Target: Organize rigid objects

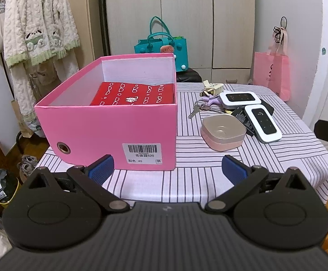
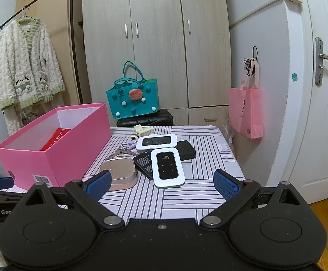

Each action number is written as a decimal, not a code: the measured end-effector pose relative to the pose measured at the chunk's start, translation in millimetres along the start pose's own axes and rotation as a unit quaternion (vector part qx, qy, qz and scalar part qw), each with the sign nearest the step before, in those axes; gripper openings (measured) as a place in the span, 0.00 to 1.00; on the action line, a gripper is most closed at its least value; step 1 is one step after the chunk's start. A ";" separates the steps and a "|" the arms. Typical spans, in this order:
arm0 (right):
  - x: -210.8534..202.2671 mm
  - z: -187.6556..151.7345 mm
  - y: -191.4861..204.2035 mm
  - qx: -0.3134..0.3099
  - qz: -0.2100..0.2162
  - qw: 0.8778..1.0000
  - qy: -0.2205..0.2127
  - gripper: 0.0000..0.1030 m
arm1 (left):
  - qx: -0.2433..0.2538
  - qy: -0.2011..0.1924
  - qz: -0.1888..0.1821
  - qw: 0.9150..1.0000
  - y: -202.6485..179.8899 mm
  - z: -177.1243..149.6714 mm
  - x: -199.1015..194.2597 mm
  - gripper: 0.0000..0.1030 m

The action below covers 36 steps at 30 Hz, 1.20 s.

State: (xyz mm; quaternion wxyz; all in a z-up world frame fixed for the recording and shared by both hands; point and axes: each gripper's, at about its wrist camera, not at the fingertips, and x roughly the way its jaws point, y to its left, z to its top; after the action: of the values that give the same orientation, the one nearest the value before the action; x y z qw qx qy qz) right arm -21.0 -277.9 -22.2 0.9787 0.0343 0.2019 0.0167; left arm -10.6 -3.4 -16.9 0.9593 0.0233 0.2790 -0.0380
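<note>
A pink open box (image 1: pixel 109 131) (image 2: pixel 58 153) stands on the left of the striped table and holds a red packet (image 1: pixel 134 94) (image 2: pixel 55 139). To its right lie a rose-gold square case (image 1: pixel 223 132) (image 2: pixel 120 172), two white pocket routers (image 1: pixel 263 124) (image 1: pixel 239 98) (image 2: pixel 168 167) (image 2: pixel 156 142), a black battery (image 2: pixel 144 163), a black flat device (image 2: pixel 186 150), keys (image 1: pixel 200 108) (image 2: pixel 123 150) and a cream plug (image 1: pixel 211 87) (image 2: pixel 142 131). My left gripper (image 1: pixel 167 169) hangs open before the box's near face. My right gripper (image 2: pixel 162 184) is open just short of the nearer router.
The striped tablecloth (image 1: pixel 186 180) (image 2: pixel 209 169) ends close to both grippers. Behind stand a wardrobe (image 2: pixel 155 45), a teal bag (image 2: pixel 132 99) on a black case, a pink bag (image 2: pixel 246 110) on the wall, a door at right, and hanging clothes (image 1: pixel 35 27) at left.
</note>
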 end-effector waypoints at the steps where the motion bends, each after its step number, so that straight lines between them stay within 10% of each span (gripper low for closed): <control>1: -0.1 -0.2 -0.1 0.000 0.000 1.000 0.000 0.96 | 0.000 0.000 -0.001 1.000 0.0 0.1 -0.2 1.00; 36: 3.2 -5.1 0.9 -0.002 0.001 1.000 0.004 0.96 | 0.006 -0.003 -0.004 1.000 0.6 -2.8 -0.7 1.00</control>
State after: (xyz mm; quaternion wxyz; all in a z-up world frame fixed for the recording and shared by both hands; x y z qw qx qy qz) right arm -20.1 -276.6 -28.1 0.9780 0.0325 0.2055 0.0181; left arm -12.6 -2.6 -18.9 0.9598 0.0272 0.2759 -0.0436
